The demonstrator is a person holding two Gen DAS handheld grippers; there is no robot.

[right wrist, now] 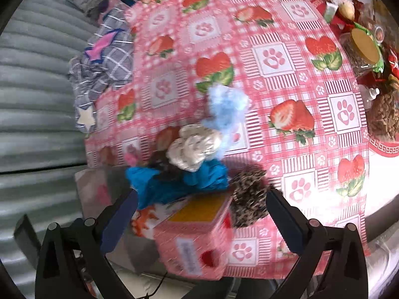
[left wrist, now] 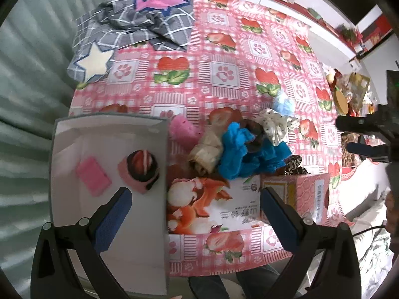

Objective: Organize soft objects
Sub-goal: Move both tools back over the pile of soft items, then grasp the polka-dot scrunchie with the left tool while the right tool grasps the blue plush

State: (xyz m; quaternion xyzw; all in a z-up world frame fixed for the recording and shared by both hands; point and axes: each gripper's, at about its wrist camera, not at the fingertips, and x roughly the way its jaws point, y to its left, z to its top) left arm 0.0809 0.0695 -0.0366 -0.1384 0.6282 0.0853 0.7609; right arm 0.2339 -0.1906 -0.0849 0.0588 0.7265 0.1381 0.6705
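Observation:
A pile of soft scrunchies lies mid-table: bright blue (left wrist: 245,149), beige (left wrist: 208,149), dark brown (left wrist: 254,134), white dotted (left wrist: 274,125), pink fuzzy (left wrist: 183,129), light blue fluffy (left wrist: 284,103) and leopard print (left wrist: 293,164). A white box (left wrist: 74,134) at the left holds a pink pad (left wrist: 93,177) and a dark striped scrunchie (left wrist: 142,167). My left gripper (left wrist: 197,204) is open and empty, above the box's right wall. My right gripper (right wrist: 202,214) is open and empty over a pink carton (right wrist: 197,239), near the leopard scrunchie (right wrist: 249,196) and blue one (right wrist: 174,184).
A printed lid or flat pack (left wrist: 212,204) and the pink carton (left wrist: 296,194) lie at the front edge of the strawberry tablecloth (left wrist: 224,49). Grey checked fabric (left wrist: 139,25) sits far left. Jars and snacks (right wrist: 369,49) crowd the right side.

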